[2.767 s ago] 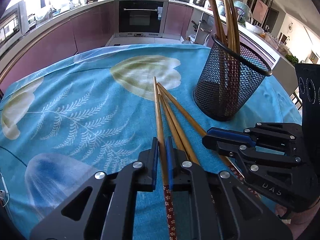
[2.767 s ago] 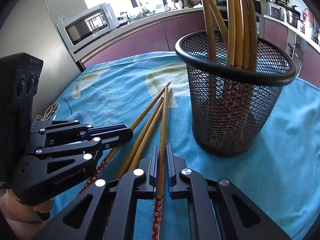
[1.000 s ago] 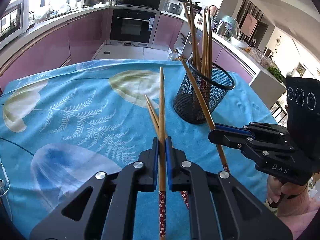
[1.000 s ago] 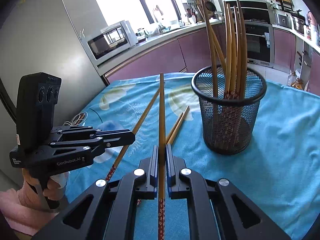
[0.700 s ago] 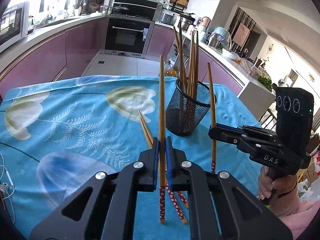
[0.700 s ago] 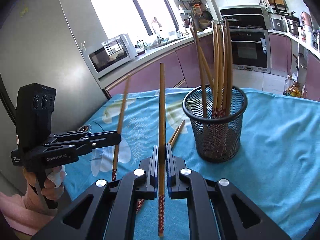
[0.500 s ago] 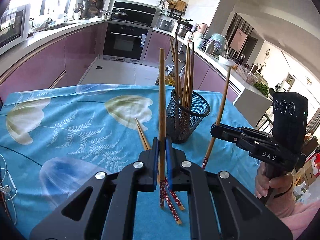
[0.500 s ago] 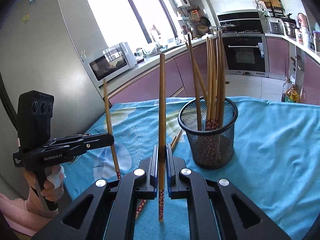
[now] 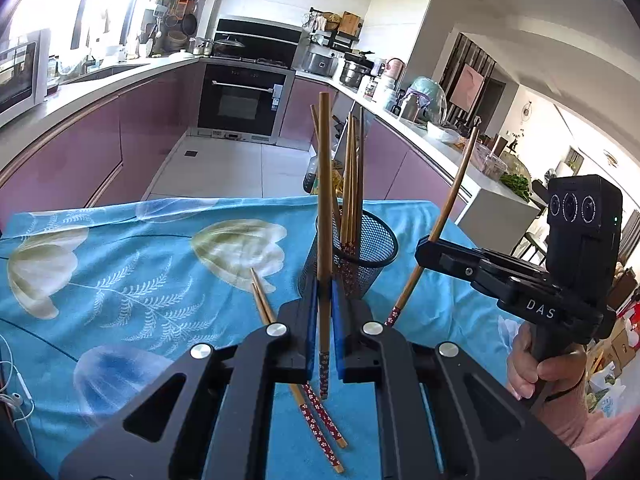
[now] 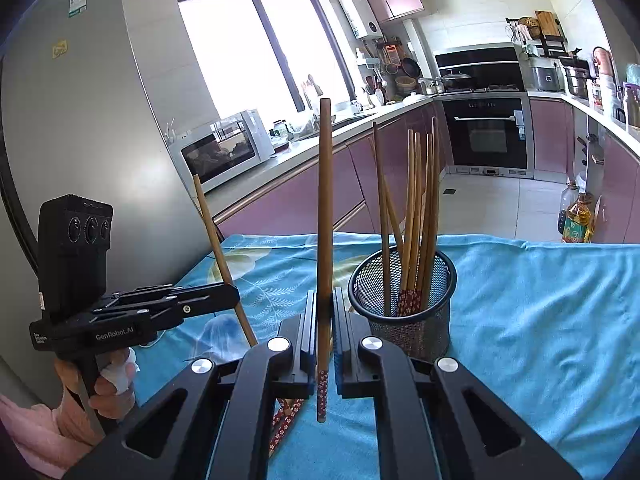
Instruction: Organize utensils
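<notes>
My left gripper [image 9: 324, 304] is shut on a wooden chopstick [image 9: 324, 200] and holds it upright above the blue tablecloth [image 9: 120, 280]. My right gripper [image 10: 324, 312] is shut on another chopstick [image 10: 325, 200], also upright. Each gripper shows in the other's view: the right one [image 9: 424, 249] with its tilted chopstick [image 9: 444, 216], the left one [image 10: 232, 293] with its chopstick [image 10: 218, 248]. A black mesh holder [image 9: 372, 252] stands just behind, with several chopsticks [image 10: 416, 216] upright in it; it also shows in the right wrist view [image 10: 404, 320]. Two chopsticks [image 9: 316, 408] lie on the cloth below my left gripper.
The table edge runs along the far side of the cloth [image 9: 224, 202]. Purple kitchen cabinets [image 9: 72, 160], an oven [image 9: 240, 104] and a microwave [image 10: 224, 152] lie beyond. White earphone cable [image 9: 16, 392] lies at the left edge of the cloth.
Both grippers have risen higher above the table, each with its chopstick swung upright. The holder and the two lying chopsticks look farther below.
</notes>
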A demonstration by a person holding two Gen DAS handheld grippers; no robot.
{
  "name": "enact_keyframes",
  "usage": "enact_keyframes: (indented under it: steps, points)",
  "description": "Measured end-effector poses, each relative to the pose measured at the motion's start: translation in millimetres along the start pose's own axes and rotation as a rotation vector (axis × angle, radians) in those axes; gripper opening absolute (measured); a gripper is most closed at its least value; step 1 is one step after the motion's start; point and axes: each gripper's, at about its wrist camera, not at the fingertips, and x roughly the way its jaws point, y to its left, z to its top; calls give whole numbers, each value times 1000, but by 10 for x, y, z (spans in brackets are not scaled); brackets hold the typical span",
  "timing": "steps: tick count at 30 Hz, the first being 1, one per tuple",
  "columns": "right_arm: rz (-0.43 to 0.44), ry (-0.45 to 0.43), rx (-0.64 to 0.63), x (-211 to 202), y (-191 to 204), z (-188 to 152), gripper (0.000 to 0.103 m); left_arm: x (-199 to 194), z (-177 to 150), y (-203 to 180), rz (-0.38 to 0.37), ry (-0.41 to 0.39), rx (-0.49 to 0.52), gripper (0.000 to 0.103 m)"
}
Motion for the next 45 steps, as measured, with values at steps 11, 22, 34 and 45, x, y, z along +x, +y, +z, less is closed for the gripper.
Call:
enact_keyframes:
  steps: [11,22,34,45]
  points:
    - [-5,-11,-7,-52,-20,46,6,57,66,-80,9,-7,28,8]
    - [-17,-45,-29,-162,-8,172,6,-33,207,-142,-15,-47,46,8]
    - [-31,-99,-39,-243,-71,418,6,-102,505,-251,-29,-119,76,8]
    - [-48,-140,-58,-255,-106,625,6,-31,750,-356,-28,-155,85,8]
